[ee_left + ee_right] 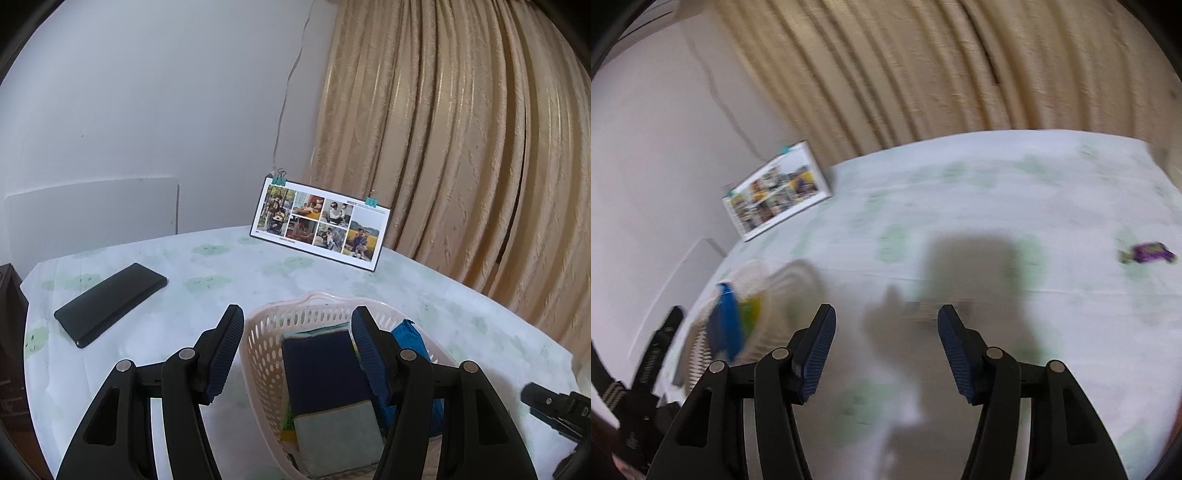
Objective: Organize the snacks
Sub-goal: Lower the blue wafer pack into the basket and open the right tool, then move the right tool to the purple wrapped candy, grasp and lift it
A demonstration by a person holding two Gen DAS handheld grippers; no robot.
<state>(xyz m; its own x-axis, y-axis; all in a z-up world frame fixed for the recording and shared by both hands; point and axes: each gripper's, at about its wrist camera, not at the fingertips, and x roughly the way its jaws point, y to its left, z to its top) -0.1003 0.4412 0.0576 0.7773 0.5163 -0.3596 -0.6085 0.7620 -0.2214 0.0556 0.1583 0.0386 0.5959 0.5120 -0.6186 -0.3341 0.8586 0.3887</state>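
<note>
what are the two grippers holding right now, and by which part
Nothing. The left gripper is open above the white perforated plastic basket; the right gripper is open over bare tablecloth.

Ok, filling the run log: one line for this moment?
left hand-held gripper: open over basket | right hand-held gripper: open, empty | purple snack: on table

We are seeing a pale perforated basket (pixel 266 354) sitting below and between the left jaws, holding a dark navy packet (pixel 325 373) lying flat and a blue packet (pixel 410 339) standing upright — while a purple snack (pixel 1150 253) is lying far right of the right jaws.
</note>
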